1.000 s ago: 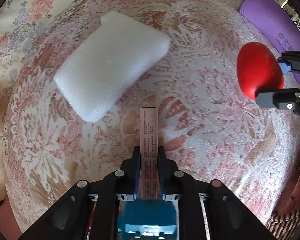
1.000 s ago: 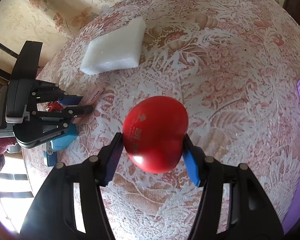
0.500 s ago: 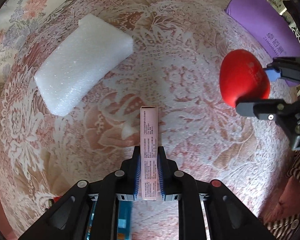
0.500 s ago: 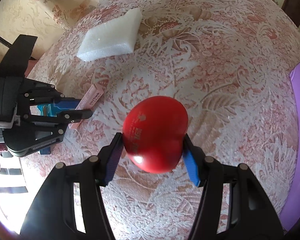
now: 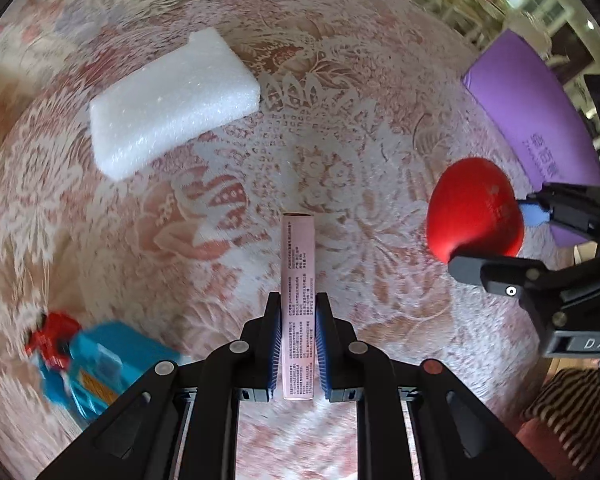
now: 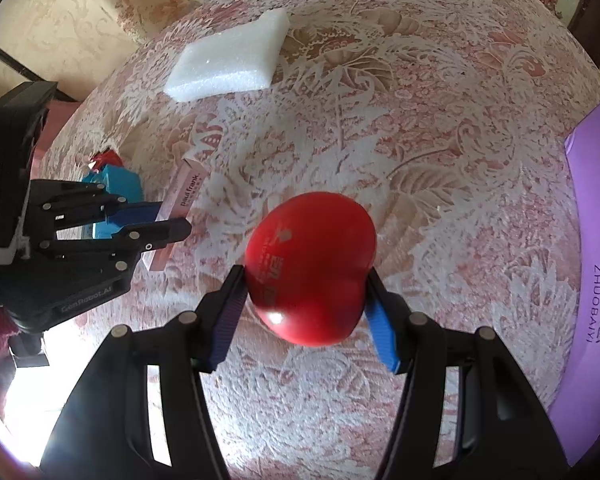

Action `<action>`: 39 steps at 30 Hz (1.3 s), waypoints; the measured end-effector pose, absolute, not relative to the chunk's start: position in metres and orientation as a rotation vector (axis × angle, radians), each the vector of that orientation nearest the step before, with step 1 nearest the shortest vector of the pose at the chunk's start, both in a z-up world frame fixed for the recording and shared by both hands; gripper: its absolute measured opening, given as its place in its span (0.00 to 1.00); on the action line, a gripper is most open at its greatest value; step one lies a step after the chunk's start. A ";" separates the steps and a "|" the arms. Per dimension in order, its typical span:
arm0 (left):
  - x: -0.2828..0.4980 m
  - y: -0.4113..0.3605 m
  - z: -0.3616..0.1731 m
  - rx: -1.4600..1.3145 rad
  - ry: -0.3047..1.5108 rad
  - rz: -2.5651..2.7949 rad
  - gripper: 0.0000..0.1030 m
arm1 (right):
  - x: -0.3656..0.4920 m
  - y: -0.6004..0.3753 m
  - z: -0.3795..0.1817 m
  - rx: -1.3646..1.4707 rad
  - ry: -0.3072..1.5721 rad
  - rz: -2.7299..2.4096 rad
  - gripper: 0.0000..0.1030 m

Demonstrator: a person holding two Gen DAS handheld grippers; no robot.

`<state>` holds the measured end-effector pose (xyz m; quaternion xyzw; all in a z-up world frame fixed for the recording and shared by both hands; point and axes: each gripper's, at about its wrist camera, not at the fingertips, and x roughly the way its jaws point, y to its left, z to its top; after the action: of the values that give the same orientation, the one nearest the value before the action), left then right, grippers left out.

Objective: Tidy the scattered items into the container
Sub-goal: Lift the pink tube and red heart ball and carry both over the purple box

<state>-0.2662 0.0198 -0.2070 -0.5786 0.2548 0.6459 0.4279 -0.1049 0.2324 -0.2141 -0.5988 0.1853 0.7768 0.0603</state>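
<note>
Both tools are loaded above the floral-clothed worktop [image 5: 340, 152]. The left tool [image 5: 298, 344] is clamped on a slim pink carton [image 5: 298, 280], whose long axis runs straight out along the fingers. The right tool [image 6: 306, 300] is squeezed on a red heart-shaped toy [image 6: 312, 268], pinched across its width.

The purple container [image 6: 588, 280] lies to the right of the right tool and just beyond the toy; seen from the left tool it sits far forward-right, past the toy [image 5: 476, 212] and the right tool [image 5: 500, 240]. The right tool is plainly the nearer, so its load should probably go in first, with a short swing to the right.

A white foam block [image 5: 172, 100] lies forward-left of the left tool, and a blurred blue-and-red pack [image 5: 88, 364] close on its left, both on the cloth awaiting collection.
</note>
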 end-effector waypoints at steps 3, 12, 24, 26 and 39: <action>-0.238 0.017 -0.198 -1.466 0.583 1.670 0.15 | -0.101 0.228 -0.212 -1.838 0.515 2.366 0.59; -0.164 0.058 -0.179 -1.478 0.442 1.854 0.15 | -0.072 0.220 -0.177 -1.888 0.362 2.496 0.59; -0.112 0.139 -0.127 -1.345 0.406 1.887 0.15 | -0.020 0.279 -0.123 -1.783 0.413 2.585 0.59; -0.104 0.154 -0.115 -1.316 0.406 1.881 0.15 | -0.011 0.295 -0.115 -1.748 0.427 2.590 0.59; -0.045 0.288 -0.065 -1.156 0.416 1.757 0.15 | 0.053 0.405 -0.077 -1.563 0.522 2.571 0.59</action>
<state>-0.0448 0.2877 -0.0647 -0.4735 0.1702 0.7196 0.4784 0.0528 0.4051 -0.0772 -0.5112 0.1707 0.8412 0.0438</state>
